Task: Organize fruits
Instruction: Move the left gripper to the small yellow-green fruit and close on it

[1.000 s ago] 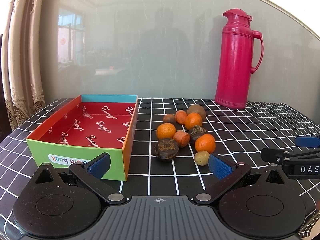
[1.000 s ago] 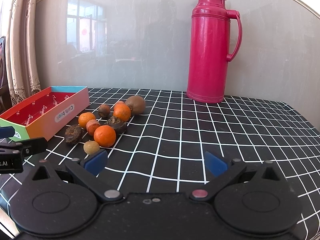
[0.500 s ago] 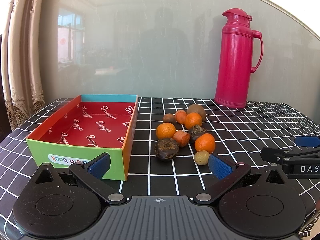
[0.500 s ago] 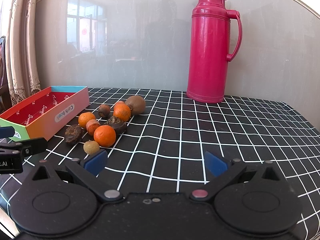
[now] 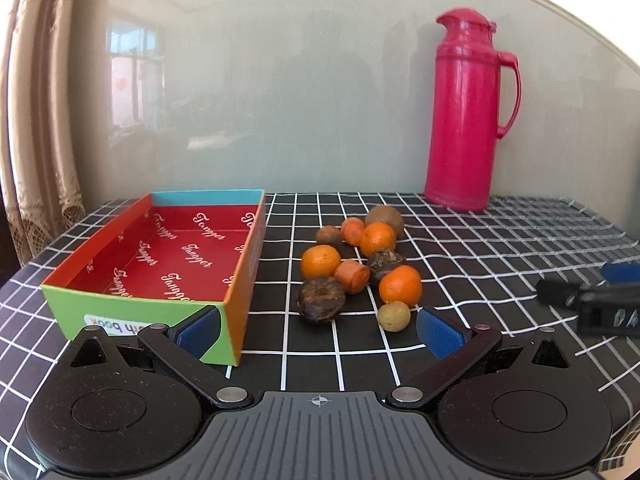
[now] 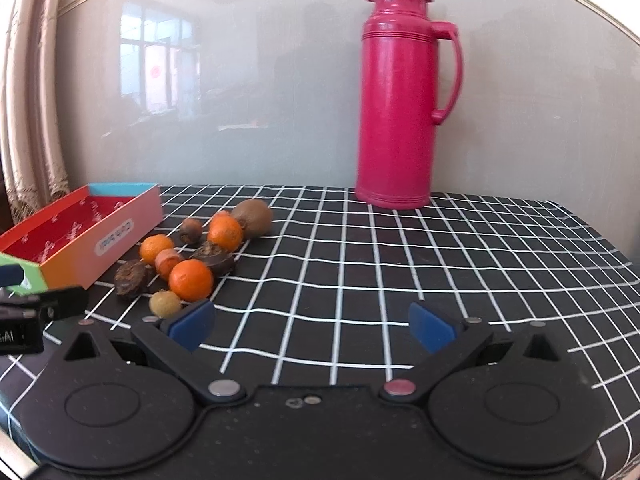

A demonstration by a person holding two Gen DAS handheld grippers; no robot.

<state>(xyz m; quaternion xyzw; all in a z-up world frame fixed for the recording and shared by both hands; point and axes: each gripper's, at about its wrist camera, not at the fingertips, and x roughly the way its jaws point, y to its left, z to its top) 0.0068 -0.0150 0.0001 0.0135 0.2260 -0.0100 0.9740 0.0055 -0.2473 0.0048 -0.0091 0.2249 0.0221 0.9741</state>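
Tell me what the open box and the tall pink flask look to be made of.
Box: most likely printed cardboard, matte; thin flat walls, sharp folded corners, a logo pattern inside.
Pink flask: probably moulded plastic with a mild sheen; one uniform colour, ridged bands, handle seemingly moulded as part of the body. Any inner liner is hidden.

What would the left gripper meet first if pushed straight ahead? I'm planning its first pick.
Probably the dark wrinkled round fruit, nearest in line with the open left gripper; the small yellowish fruit sits just right of centre. Depth is uncertain.

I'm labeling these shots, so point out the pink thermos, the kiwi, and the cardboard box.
pink thermos [image 6: 396,120], right wrist view, middle of body.
kiwi [image 6: 254,218], right wrist view, its brown side.
cardboard box [image 5: 132,304], left wrist view, green front wall.
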